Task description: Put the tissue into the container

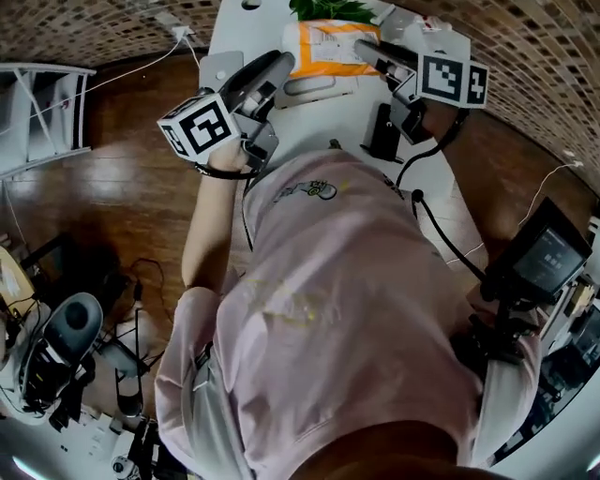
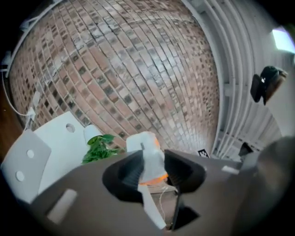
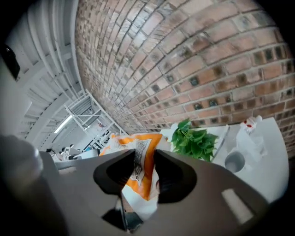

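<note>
An orange and white tissue pack (image 1: 328,42) hangs over the white table (image 1: 234,28) between both grippers. My right gripper (image 1: 367,49) comes in from the right, and in the right gripper view its jaws (image 3: 144,173) are shut on the pack's printed end (image 3: 143,147). My left gripper (image 1: 279,66) reaches in from the left. In the left gripper view the pack's white end (image 2: 147,147) stands between the jaws (image 2: 150,168), which are parted and do not clamp it. I cannot make out the container for certain.
A green plant (image 1: 328,9) stands at the table's far end, also seen in the right gripper view (image 3: 196,140). A pale rounded object (image 1: 314,86) lies under the pack and a black object (image 1: 382,131) stands near the person's chest. A brick floor surrounds the table.
</note>
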### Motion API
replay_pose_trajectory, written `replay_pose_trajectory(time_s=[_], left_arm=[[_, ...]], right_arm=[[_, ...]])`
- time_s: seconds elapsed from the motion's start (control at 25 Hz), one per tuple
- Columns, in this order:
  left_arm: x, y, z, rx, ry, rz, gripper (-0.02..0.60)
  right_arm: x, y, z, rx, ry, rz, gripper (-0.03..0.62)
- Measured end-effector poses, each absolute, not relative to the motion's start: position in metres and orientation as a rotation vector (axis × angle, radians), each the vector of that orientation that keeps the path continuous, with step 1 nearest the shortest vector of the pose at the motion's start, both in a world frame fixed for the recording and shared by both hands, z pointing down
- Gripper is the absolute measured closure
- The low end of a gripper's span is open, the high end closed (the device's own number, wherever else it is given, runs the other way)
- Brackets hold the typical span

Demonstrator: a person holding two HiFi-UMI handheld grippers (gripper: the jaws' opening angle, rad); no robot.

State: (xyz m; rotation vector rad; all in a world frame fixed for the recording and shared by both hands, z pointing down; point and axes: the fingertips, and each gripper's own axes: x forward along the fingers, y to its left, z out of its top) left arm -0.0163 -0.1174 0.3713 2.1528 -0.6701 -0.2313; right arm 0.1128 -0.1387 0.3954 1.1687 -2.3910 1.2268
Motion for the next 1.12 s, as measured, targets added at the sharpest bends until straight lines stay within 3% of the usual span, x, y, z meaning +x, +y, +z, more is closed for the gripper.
replay_pose_trajectory(time_s=[0.16, 0.32, 0.36, 0.44, 0.52, 0.72, 0.8, 0.96, 1.12], left_arm=[[-0.023, -0.095, 0.304, 2.254, -0.591, -0.199, 0.434], [-0.022, -0.092, 0.296, 2.341, -0.621, -0.163, 0.433], [-0.025, -0.096, 0.306, 2.355, -0.658, -0.129, 0.404], [-0.038, -0.105, 0.334, 2.366, -0.741, -0.045, 0.251], [-0.060, -0.111, 0.364, 2.324, -0.816, -0.010, 0.222], [-0.128, -0.108, 0.393, 2.156, -0.955, -0.082, 0.229], [-0.152, -0.106, 0.391, 2.137, -1.006, -0.126, 0.260], [-0.178, -0.100, 0.376, 2.137, -1.050, -0.214, 0.288], [-0.165, -0.091, 0.368, 2.220, -1.011, -0.159, 0.290]], right_arm=[[0.098, -0.133, 0.311, 1.077, -2.531, 1.112, 0.450], [0.098, -0.134, 0.295, 1.096, -2.565, 1.010, 0.434], [0.101, -0.137, 0.305, 1.114, -2.551, 0.965, 0.421], [0.110, -0.140, 0.339, 1.155, -2.492, 0.867, 0.334], [0.126, -0.138, 0.375, 1.207, -2.423, 0.822, 0.281], [0.176, -0.133, 0.395, 1.407, -2.435, 0.918, 0.281], [0.199, -0.133, 0.380, 1.493, -2.460, 0.944, 0.283], [0.251, -0.134, 0.357, 1.667, -2.419, 0.842, 0.397], [0.280, -0.125, 0.369, 1.756, -2.343, 0.882, 0.407]])
